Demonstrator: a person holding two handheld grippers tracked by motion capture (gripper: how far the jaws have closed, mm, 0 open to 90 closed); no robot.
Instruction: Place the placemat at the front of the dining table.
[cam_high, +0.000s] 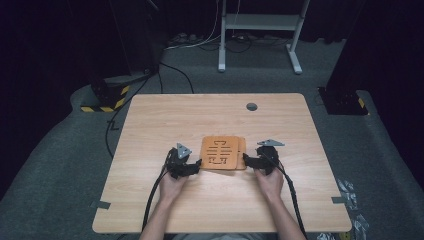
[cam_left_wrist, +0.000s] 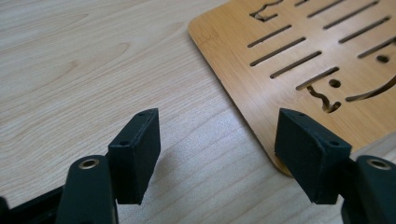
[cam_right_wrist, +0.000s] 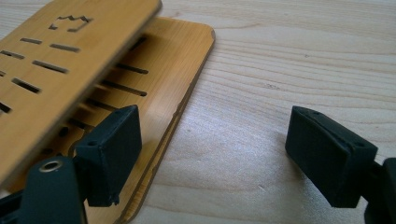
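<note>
Both grippers — left (cam_high: 196, 164), right (cam_high: 247, 159) — gape beside stacked wooden mats (cam_high: 222, 153).

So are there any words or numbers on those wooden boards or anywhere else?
No words or numbers can be read anywhere.
The top board has cut-out slots and curly shapes, a pattern and not letters I can read.
The lower board shows slots too.
The table and both grippers, left and right, carry no labels.
</note>
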